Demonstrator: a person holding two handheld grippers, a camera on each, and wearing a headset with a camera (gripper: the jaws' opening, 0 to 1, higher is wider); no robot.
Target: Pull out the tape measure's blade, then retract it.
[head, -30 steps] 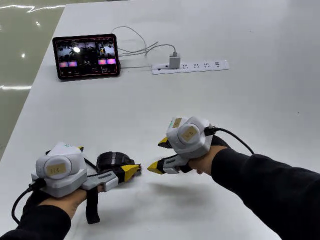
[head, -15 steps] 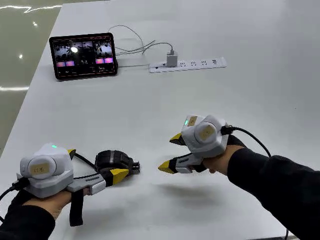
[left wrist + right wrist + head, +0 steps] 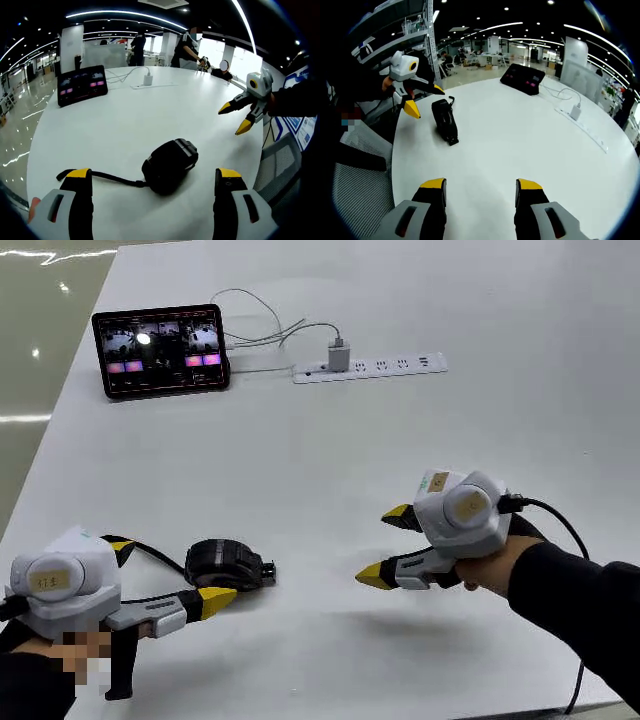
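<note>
Tape measure (image 3: 228, 563) laid flat on bench (image 3: 330, 450), near front-left edge. Long axis set left-right in head view, blade end pointed toward right gripper (image 3: 385, 545), strap (image 3: 115, 178) trailed toward left gripper (image 3: 168, 573). Left fingers spread wide, nothing gripped, case just ahead of tips. Right fingers likewise spread, held well apart from case.

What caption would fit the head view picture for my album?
Tape measure lies on the white table just ahead of the open left gripper; the open right gripper is held apart.
</note>
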